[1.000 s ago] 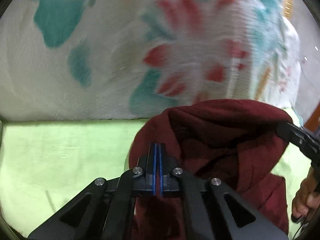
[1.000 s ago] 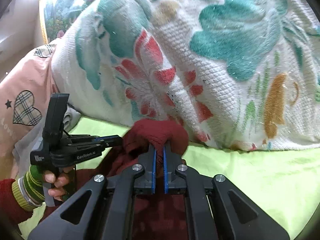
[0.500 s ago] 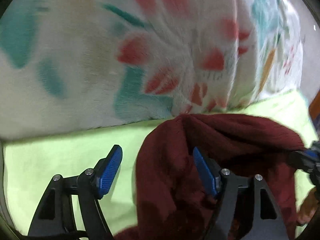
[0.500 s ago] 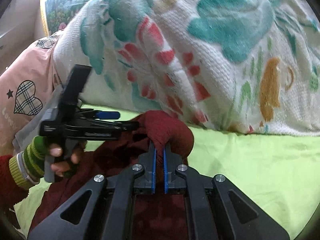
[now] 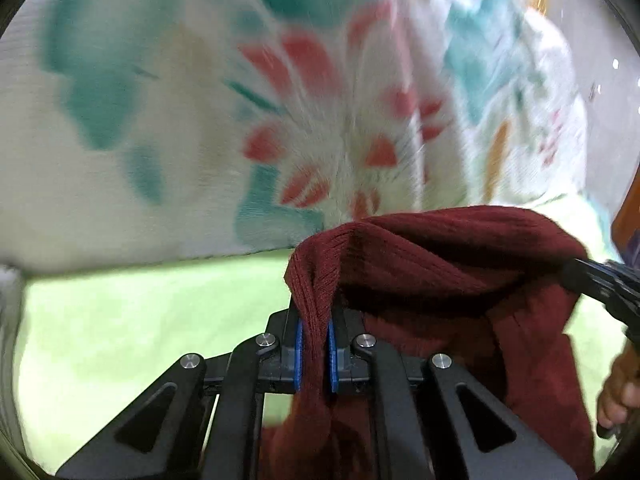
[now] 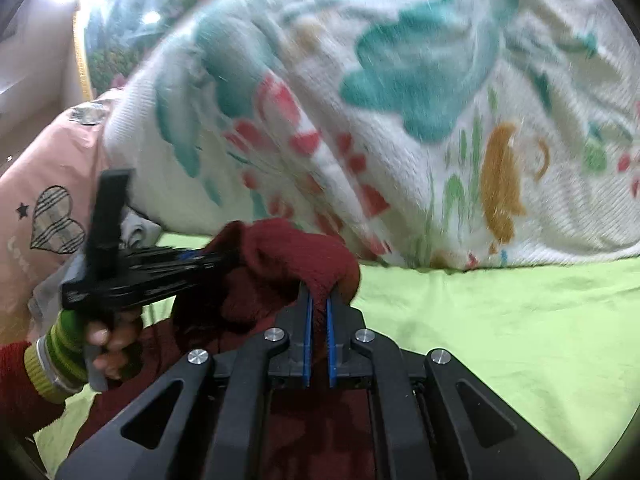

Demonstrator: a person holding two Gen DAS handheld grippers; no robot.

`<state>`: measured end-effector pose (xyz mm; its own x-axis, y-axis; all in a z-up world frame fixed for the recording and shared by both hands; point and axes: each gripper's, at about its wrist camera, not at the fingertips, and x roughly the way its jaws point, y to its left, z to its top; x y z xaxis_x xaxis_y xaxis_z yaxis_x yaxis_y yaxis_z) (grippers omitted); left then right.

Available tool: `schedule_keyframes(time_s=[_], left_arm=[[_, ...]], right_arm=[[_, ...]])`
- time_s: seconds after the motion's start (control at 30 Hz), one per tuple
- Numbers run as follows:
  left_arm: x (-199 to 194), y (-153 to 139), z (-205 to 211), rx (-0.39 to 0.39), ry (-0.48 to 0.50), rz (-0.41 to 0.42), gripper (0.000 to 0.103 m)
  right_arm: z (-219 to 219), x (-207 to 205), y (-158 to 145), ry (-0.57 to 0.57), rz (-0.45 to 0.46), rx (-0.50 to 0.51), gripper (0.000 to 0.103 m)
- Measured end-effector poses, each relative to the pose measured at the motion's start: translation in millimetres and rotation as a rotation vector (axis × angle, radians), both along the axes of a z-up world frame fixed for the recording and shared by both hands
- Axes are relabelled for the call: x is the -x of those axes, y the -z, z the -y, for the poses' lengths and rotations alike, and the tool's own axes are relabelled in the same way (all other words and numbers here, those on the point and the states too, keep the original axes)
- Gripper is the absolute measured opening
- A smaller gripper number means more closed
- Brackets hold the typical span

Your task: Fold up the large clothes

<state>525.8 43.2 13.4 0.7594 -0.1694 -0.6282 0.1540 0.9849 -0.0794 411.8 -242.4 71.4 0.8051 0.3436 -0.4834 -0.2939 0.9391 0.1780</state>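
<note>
Barely started: my left claw [image 5: 313, 354] just snapped closed on the sweater [image 5: 440, 256], right claw [image 6: 318, 346] pinching it too, nothing folded yet.

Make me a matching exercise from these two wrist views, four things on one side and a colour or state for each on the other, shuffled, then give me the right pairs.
Things
1. left gripper
2. floral blanket
3. bed sheet
4. pink cloth with a plaid heart

Colour, place or state
A. plain light green, lying flat under everything
B. at the far left edge of the right wrist view
C. shut on a fold of the maroon sweater
D. white with teal and red flowers, heaped behind the sweater

Pairs: 1-C, 2-D, 3-A, 4-B
</note>
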Motion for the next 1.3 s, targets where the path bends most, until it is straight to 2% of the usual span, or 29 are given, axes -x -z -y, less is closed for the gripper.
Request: schedule_keyframes(time_s=[0.1,0.2,0.27,0.37,0.47,0.53,0.6,0.63,0.67,0.77,0.87,0.97,1.1,1.2,1.3], left_arm=[[68.9,-10.6,-19.3,0.082,-0.031,0.062,0.008],[119.9,-1.9,-22.2,0.121,-0.056,0.074,0.008],[144.5,10.5,-18.0,0.148,-0.065,0.045,0.009],[170.9,37.1,-7.5,0.196,-0.061,-0.036,0.011],[200.8,68.3,-8.9,0.228,-0.08,-0.116,0.019],[220.2,83.8,-14.6,0.27,-0.084,-0.16,0.038],[239.9,89.1,-21.4,0.288,-0.098,-0.175,0.049],[250.3,91.2,-26.1,0.301,-0.104,-0.184,0.056],[256.6,93.3,-29.1,0.314,-0.111,-0.193,0.059],[281.6,90.4,-44.7,0.386,-0.103,-0.213,0.061],[295.0,86.7,-57.0,0.484,-0.086,-0.235,0.066],[286.2,85.2,-60.6,0.573,-0.062,-0.285,0.071],[264.6,94.7,-52.6,0.606,-0.031,-0.38,0.072],[246.7,113.3,-40.6,0.663,0.002,-0.474,0.072],[235.0,127.7,-30.4,0.697,0.014,-0.513,0.069]], right_arm=[[-14.1,40.5,-11.7,-0.035,0.057,0.048,0.006],[-30.9,87.4,-12.1,-0.064,0.099,0.126,0.006],[-40.7,116.4,-3.0,-0.074,0.1,0.169,0.006],[-48.5,145.9,20.2,-0.073,0.056,0.199,0.006],[-47.6,166.0,50.1,-0.069,-0.043,0.183,0.008],[-45.1,177.8,64.1,-0.068,-0.089,0.175,0.011],[-40.7,190.6,73.9,-0.071,-0.121,0.159,0.014],[-37.7,196.8,77.1,-0.075,-0.136,0.146,0.02],[-33.0,203.1,79.5,-0.075,-0.15,0.12,0.029],[-19.0,218.5,80.6,-0.06,-0.164,0.032,0.046],[-7.7,229.3,79.7,-0.051,-0.178,-0.07,0.047],[1.0,233.4,77.9,-0.034,-0.193,-0.173,0.047],[7.3,228.8,79.0,0.014,-0.226,-0.22,0.047],[15.7,220.8,80.7,0.048,-0.243,-0.264,0.047],[25.4,206.5,80.8,0.082,-0.252,-0.301,0.047]])
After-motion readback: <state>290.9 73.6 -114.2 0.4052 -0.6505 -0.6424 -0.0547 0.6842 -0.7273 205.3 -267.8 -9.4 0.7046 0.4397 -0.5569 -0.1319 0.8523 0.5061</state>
